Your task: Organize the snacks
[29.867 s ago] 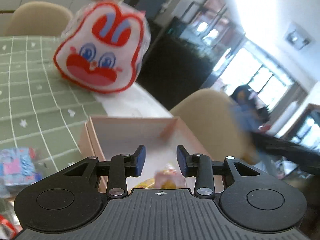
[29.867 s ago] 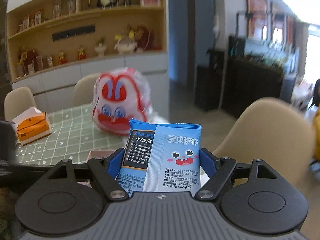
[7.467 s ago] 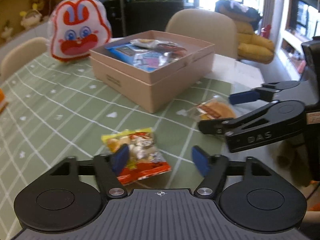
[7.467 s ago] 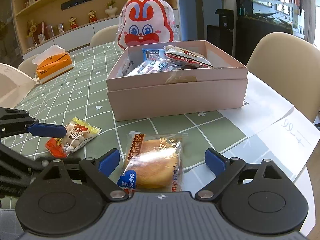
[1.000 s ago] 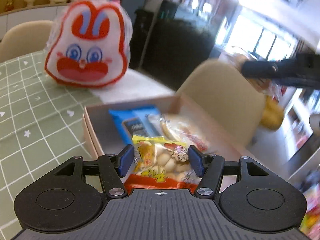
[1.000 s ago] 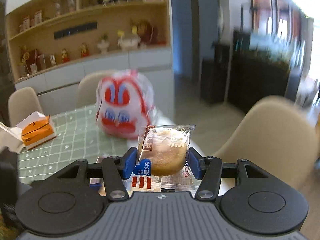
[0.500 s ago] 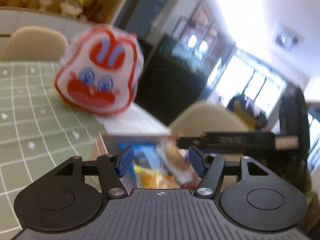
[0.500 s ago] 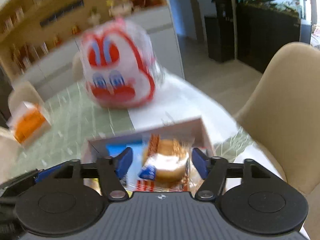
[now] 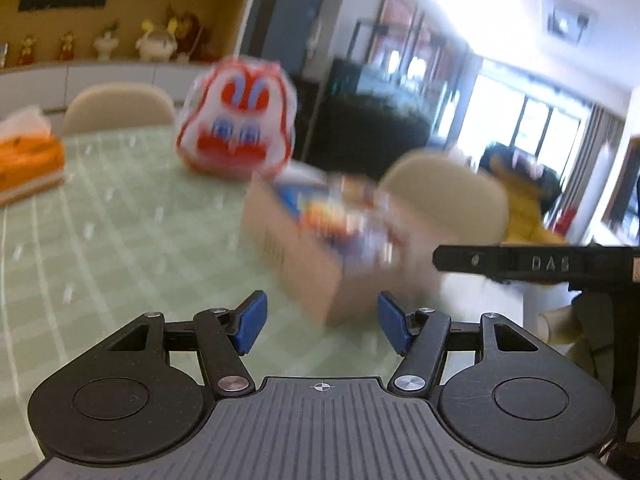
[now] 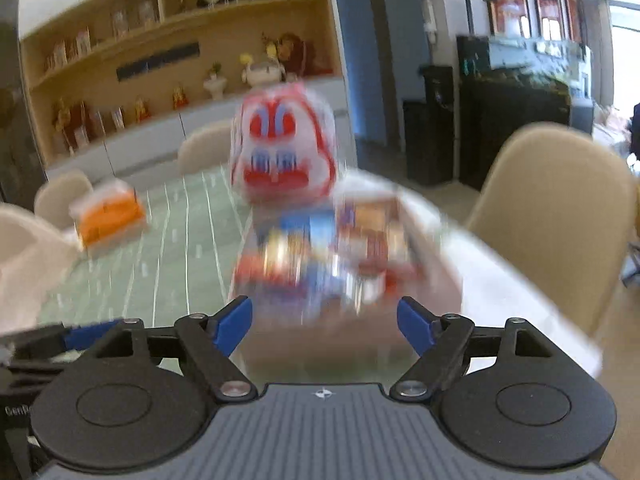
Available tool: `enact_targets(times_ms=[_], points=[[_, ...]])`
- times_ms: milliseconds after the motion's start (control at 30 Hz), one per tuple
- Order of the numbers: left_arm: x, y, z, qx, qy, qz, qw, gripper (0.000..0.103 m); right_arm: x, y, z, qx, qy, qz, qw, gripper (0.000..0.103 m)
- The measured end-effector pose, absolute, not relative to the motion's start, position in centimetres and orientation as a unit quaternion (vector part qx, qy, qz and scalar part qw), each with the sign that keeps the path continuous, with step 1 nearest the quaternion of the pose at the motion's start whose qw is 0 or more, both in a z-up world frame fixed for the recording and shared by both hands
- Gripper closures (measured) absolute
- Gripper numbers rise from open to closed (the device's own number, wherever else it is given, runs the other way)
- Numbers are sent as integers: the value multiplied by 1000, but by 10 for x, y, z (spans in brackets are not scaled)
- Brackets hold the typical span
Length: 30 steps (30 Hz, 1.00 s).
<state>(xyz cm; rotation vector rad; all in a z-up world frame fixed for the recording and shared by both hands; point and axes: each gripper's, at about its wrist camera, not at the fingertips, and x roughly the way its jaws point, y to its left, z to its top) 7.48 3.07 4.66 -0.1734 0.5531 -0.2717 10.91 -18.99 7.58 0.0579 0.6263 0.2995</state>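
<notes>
The pink cardboard box [image 9: 298,258] stands on the green checked tablecloth [image 9: 120,232], with several snack packets [image 9: 336,210] inside; everything is blurred by motion. My left gripper [image 9: 320,320] is open and empty, back from the box's near corner. In the right wrist view, the box [image 10: 352,336] lies just ahead with its packets [image 10: 320,256] showing. My right gripper [image 10: 324,322] holds nothing, and its jaws are opening. The right gripper's black arm [image 9: 536,264] reaches in from the right in the left wrist view. A blue fingertip of the left gripper [image 10: 86,338] shows at the left in the right wrist view.
A big red-and-white bunny bag [image 9: 236,120] stands behind the box. An orange tissue box [image 9: 28,160] lies at the far left of the table. Beige chairs [image 10: 556,216] ring the table, and white paper [image 10: 504,292] lies under the box's right side.
A second ago the left gripper held a yellow-red packet and the right a bun packet. Both jaws are now empty and wider, and both grippers have drawn back from the box.
</notes>
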Motion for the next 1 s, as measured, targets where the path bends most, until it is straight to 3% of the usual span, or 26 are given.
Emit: enact_targets(times_ms=[267, 767, 1000], points=[[35, 32, 3, -66, 335, -109, 934, 37, 45, -168, 6, 10, 363, 112, 925, 22], [28, 1, 0, 25, 332, -66, 941, 36, 23, -166, -4, -13, 324, 69, 944, 20], [31, 0, 0, 14, 335, -54, 941, 37, 22, -169, -5, -3, 320, 68, 945, 20]])
